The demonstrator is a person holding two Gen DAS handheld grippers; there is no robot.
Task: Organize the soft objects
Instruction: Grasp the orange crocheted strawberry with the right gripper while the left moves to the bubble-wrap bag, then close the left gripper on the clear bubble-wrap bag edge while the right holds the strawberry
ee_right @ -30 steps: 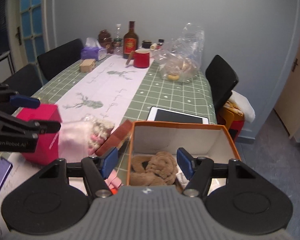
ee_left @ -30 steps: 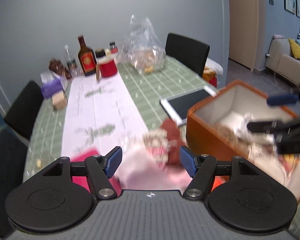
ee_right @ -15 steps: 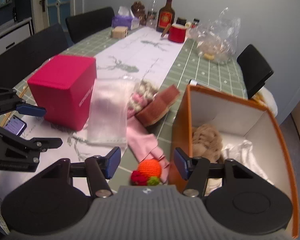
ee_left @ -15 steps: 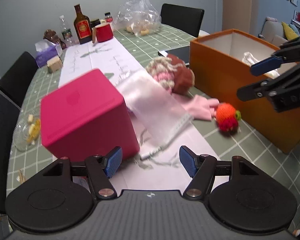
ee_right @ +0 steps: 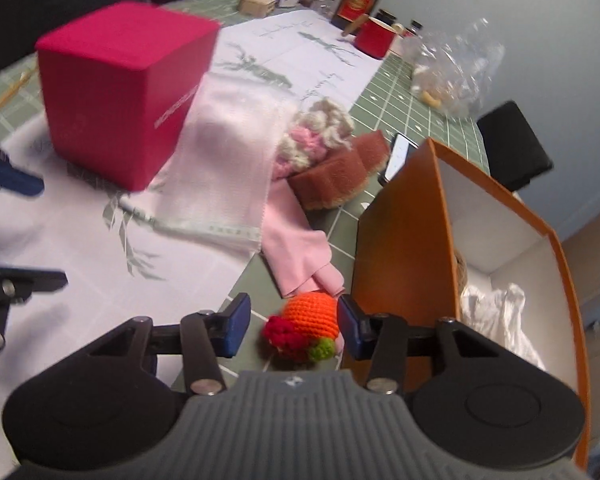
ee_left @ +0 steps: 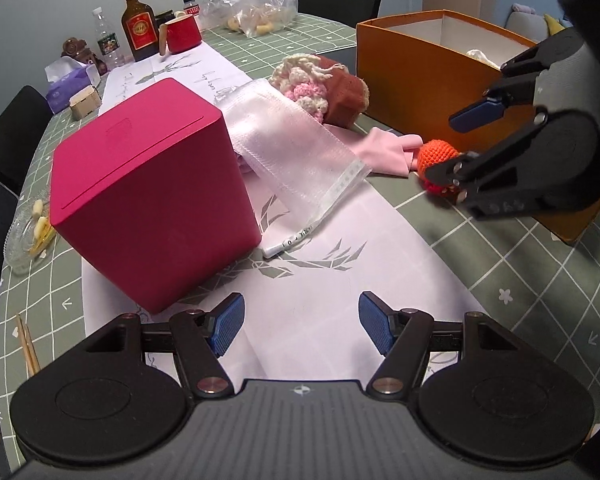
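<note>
Right claw (ee_right: 292, 326): jaws have just been closing, now astride the orange crochet ball (ee_right: 310, 316); right pad just beside it, left pad a gap away, no grip seen. Ball lies on the desk (ee_right: 236, 292) at the orange box's (ee_right: 404, 248) near corner. Left claw (ee_left: 300, 326): jaws wide apart, nothing between, over the white runner (ee_left: 340, 240). At 12 o'clock from the ball: pink cloth (ee_right: 296, 240), then crochet cake (ee_right: 324, 160). At 10 o'clock: clear bag (ee_right: 220, 168), red cube box (ee_right: 116, 92).

Even indoor light, fisheye edges, right view blurred
</note>
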